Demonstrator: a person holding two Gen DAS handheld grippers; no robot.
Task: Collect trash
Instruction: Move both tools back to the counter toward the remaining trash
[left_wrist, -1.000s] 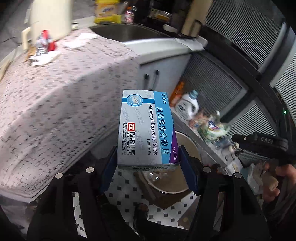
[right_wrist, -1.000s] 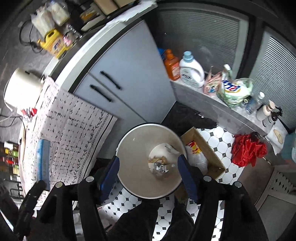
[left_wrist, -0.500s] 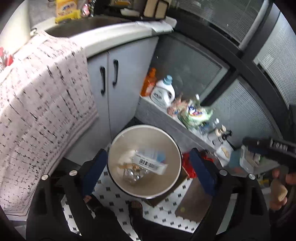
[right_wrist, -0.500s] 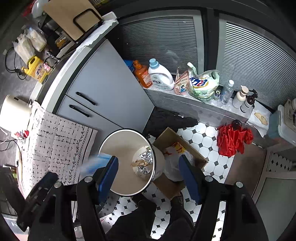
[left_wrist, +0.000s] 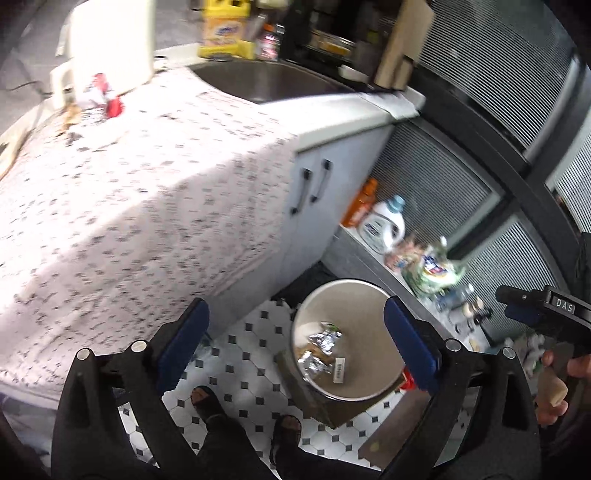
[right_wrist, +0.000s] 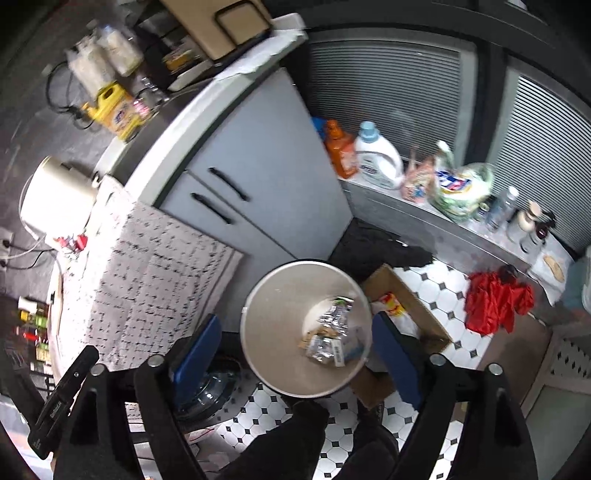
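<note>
The left gripper (left_wrist: 295, 343) is released and its jaws are opening wider, nothing between them; the right gripper (right_wrist: 291, 354) is empty too, jaws opening, with the bin (right_wrist: 258, 332) showing through the gap below. The collected trash, foil wrappers (left_wrist: 317, 347) and a barcoded piece, lies at the bottom of the bin, just beyond and below both grippers. Beside the bin stands a cardboard box (right_wrist: 410, 295) on the tiled floor; a careless swing of either gripper on the way back could, I judge, knock the bin against it or tip it. Farther off, up and to the left of the left gripper, more trash, a red-and-white wrapper (left_wrist: 101, 98) and scraps, sits on the cloth-covered worktop (left_wrist: 147, 184). The loose cloth may snag a fingertip and drag, and the white appliance (left_wrist: 110, 40) just behind crowds the reach.
</note>
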